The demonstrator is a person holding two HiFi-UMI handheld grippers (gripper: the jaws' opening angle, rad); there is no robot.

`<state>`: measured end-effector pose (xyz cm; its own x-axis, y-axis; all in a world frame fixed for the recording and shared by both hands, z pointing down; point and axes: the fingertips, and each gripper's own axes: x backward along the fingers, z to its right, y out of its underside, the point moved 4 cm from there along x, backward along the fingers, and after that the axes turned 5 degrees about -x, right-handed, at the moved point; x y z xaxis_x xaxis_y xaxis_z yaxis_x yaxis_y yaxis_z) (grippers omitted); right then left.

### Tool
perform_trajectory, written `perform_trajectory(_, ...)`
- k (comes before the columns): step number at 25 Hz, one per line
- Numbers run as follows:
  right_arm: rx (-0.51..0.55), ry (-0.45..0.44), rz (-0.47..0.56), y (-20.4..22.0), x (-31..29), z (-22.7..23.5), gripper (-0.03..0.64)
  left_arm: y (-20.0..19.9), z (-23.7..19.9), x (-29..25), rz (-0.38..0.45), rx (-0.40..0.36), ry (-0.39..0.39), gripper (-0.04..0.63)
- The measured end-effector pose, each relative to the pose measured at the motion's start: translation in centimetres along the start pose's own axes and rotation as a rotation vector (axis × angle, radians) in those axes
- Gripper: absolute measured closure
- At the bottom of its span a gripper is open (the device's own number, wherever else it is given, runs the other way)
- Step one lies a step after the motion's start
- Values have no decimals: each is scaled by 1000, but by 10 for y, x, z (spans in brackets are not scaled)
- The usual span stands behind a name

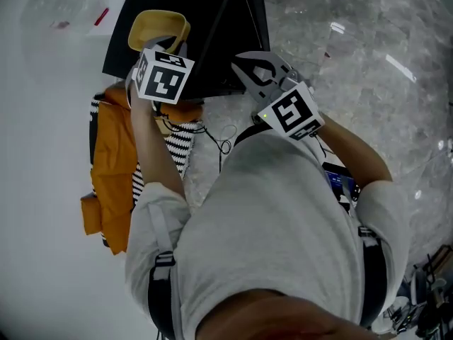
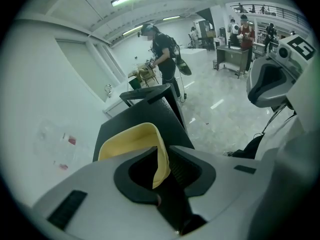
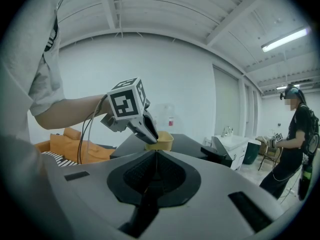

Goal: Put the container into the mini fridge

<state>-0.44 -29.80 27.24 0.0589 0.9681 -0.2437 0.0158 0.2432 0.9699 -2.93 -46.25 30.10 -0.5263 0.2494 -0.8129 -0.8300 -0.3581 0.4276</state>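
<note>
At the far left an orange cloth (image 1: pixel 113 161) lies over a striped fabric (image 1: pixel 180 144), low down beside the fridge and apart from the job in hand.

Next comes our left tool (image 1: pixel 175 47). Its jaws are pinched onto one wall of the yellow container (image 1: pixel 159 28), so the thin rim stands between them and the open bowl hangs out to the tool's left. The left gripper view shows that wall bending slightly in the grip (image 2: pixel 159 156). We judge the container soft, which is probably why it is taken by the edge and not across its body. It is off any surface and is held just above the black top of the fridge (image 1: pixel 205 20). From the right gripper view it sits low over that top (image 3: pixel 160 140), with the left tool (image 3: pixel 149 133) coming down on it from above.

The container is therefore at the fridge but not inside it. We cannot tell from these views whether the door is open.

Furthest right, our right tool (image 1: pixel 256 73) hangs over the pale floor (image 1: pixel 340 41) near the fridge's right side. Its jaws (image 3: pixel 156 159) are pressed together with nothing between them. We judge it is kept free to work the door.
</note>
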Motion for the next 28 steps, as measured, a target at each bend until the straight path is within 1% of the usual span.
perform_trajectory(5,-8,27,-14,1,-2,3,577,2,4,-13,-39,-47,36,517)
perform_trajectory(7,-10,40,-23,2,-1,1,577,4,4,-15,-46,-60,31,536)
perform_trajectory(9,-6,52,-31,1,-1,0,577,6,4,-15,-40,-75,10,545)
perform_trajectory(11,6,58,-41,2,-1,2,577,5,3,-15,-25,-87,-4,555)
perform_trajectory(13,14,63,-49,5,1,6,577,1,6,-15,-7,-83,2,565)
perform_trajectory(15,9,68,-52,9,6,9,577,-5,11,-15,10,-78,-9,566)
perform_trajectory(18,-1,65,-57,15,16,10,577,-16,20,-10,35,-84,-28,568)
perform_trajectory(22,7,51,-63,20,36,13,577,-33,39,1,71,-74,-45,568)
perform_trajectory(26,15,42,-71,26,60,24,577,-60,58,9,143,-58,-80,568)
perform_trajectory(28,22,42,-73,28,72,29,577,-75,70,11,175,-54,-81,568)
